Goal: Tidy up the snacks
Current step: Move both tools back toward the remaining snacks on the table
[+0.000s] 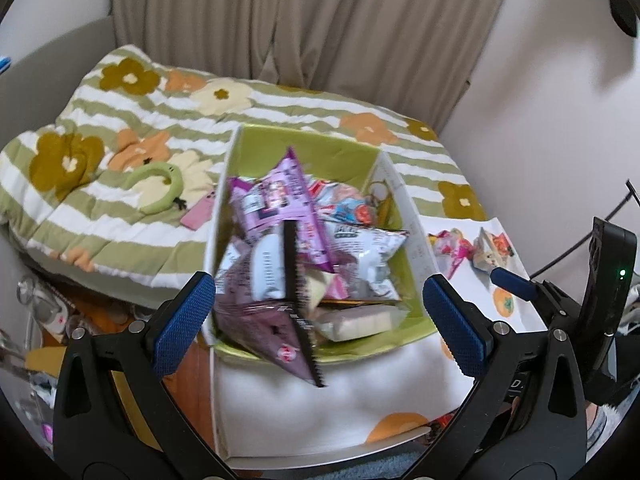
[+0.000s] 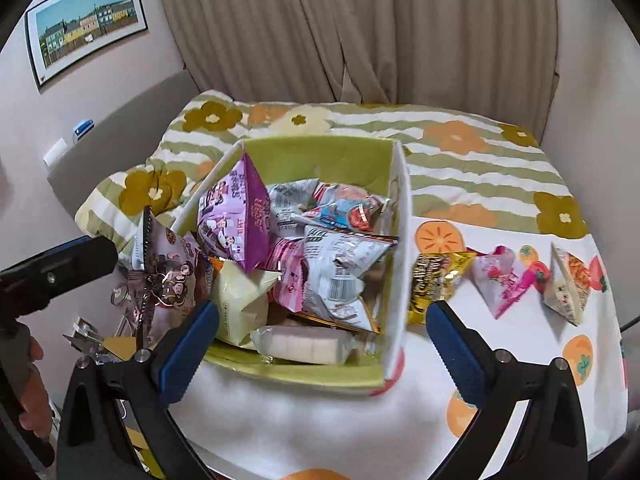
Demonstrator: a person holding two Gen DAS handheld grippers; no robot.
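A green-lined box (image 1: 416, 312) (image 2: 320, 148) full of snack packets stands on a white cloth with orange fruit prints. A purple packet (image 1: 276, 332) hangs mid-air over the box's near left corner, between my left gripper's (image 1: 320, 316) open fingers, touching neither; it also shows in the right wrist view (image 2: 168, 280). My right gripper (image 2: 324, 340) is open and empty just before the box. A yellow packet (image 2: 434, 280), a pink packet (image 2: 504, 280) and a cream packet (image 2: 570, 288) lie on the cloth right of the box.
A green-striped floral quilt (image 1: 120, 184) lies behind the box, with a green plush ring (image 1: 160, 188) and a pink card (image 1: 200, 210) on it. A beige curtain (image 2: 360, 28) hangs behind. Clutter sits on a low surface at the left (image 1: 48, 312).
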